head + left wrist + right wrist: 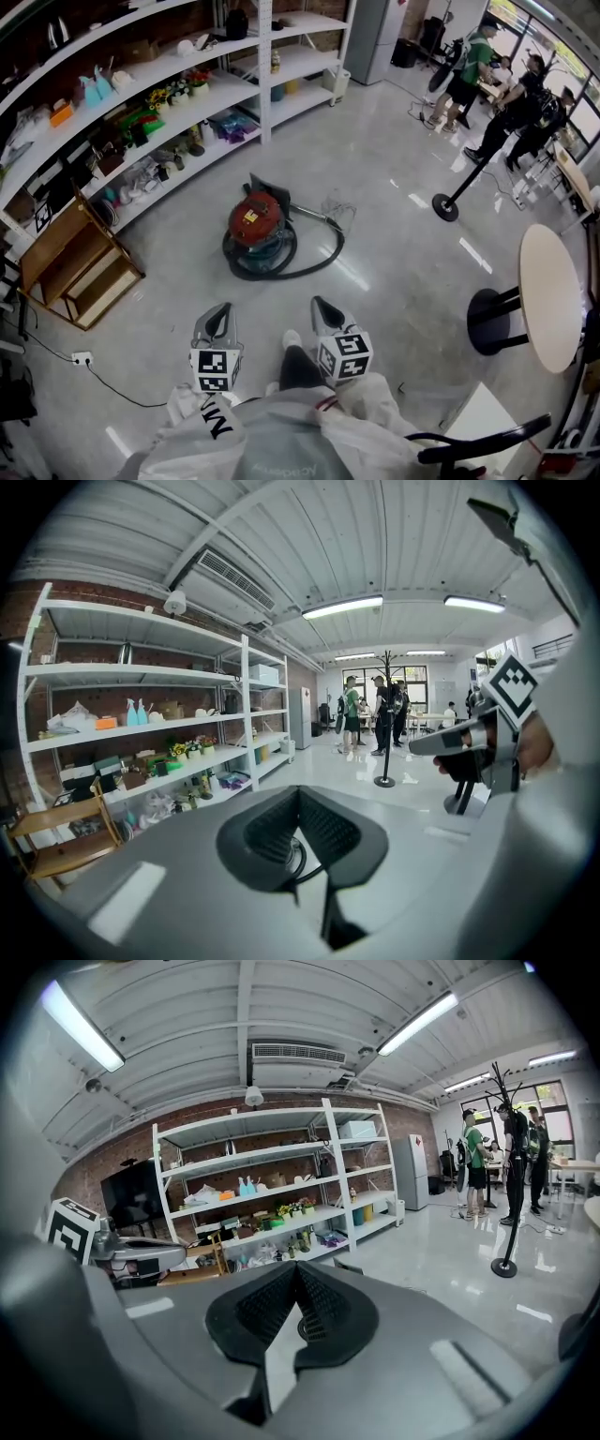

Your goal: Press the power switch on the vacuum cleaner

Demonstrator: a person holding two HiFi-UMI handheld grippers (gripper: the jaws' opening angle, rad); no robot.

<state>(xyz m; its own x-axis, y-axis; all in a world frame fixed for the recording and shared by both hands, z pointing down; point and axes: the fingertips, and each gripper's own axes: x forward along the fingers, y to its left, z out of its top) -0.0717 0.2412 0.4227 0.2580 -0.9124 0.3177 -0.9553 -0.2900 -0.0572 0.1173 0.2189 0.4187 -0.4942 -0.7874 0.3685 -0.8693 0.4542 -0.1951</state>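
I hold my left gripper [300, 797] and right gripper [298, 1269] side by side, each with jaws together on nothing, which I judge suits poking rather than grasping; well ahead of both, slightly left, the red vacuum cleaner [256, 221] sits on the floor [394, 216] ringed by its hose [314, 255], switch too small to find; beyond it, shelves [265, 84] carry flowers [178, 92] and bottles [98, 89].
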